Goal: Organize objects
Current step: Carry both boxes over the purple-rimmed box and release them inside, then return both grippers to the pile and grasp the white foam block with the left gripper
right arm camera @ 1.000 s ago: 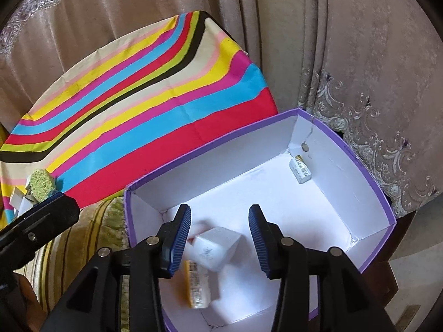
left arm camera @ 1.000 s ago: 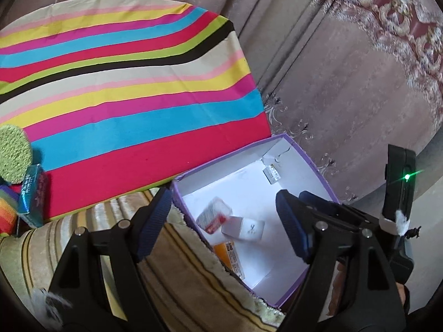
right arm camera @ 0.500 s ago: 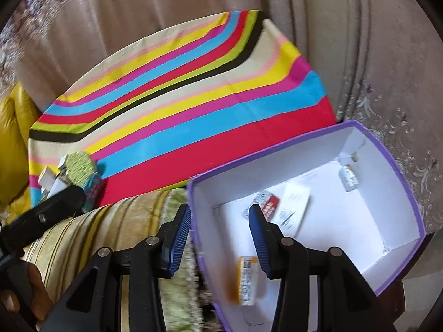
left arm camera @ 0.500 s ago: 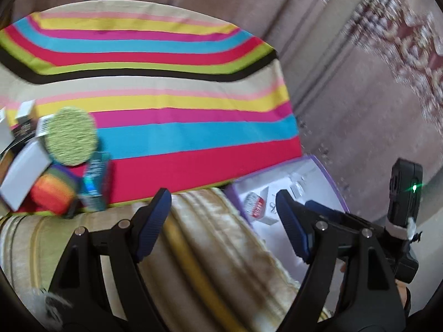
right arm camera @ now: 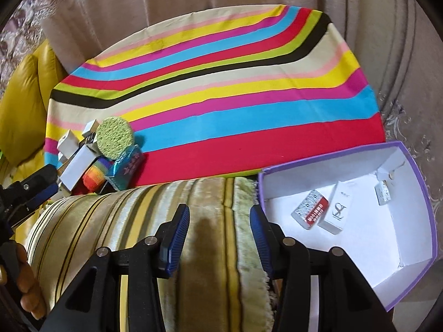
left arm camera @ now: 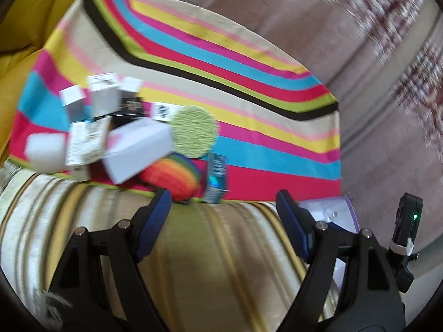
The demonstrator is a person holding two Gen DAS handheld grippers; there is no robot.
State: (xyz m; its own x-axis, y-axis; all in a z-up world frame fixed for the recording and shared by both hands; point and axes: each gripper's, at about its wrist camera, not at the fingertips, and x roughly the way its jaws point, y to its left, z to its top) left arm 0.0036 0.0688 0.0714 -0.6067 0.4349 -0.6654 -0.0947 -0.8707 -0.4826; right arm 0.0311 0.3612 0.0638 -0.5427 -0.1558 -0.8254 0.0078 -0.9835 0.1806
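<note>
Boxes (left arm camera: 138, 149) heaped with green sponge (left arm camera: 194, 131) on striped worktop (right arm camera: 249, 105), far left corner. Purple box (right arm camera: 420, 182) at right holds three small packs. Left gripper (left arm camera: 223, 215) wide apart, empty. Right gripper (right arm camera: 220, 229) parted, jaws just widening slightly, nothing between, above striped cushion (right arm camera: 138, 221).

I see a cloth (right arm camera: 221, 88) striped in yellow, pink, blue, red, lime, black and beige. On it sits a light green sponge (right arm camera: 115, 138), a rainbow-striped roll (right arm camera: 95, 175), a shiny teal packet (right arm camera: 126, 170) and several white boxes (left arm camera: 137, 148), some with black labels. My box (right arm camera: 427, 221) has a purple rim and white inside; in it lie a silver-and-red packet (right arm camera: 311, 213) and a white carton (right arm camera: 339, 211) with black lettering. The cushion (right arm camera: 138, 221) under my blue pads (right arm camera: 177, 232) is pale gold with dark stripes. The curtain (right arm camera: 409, 55) is mauve.
</note>
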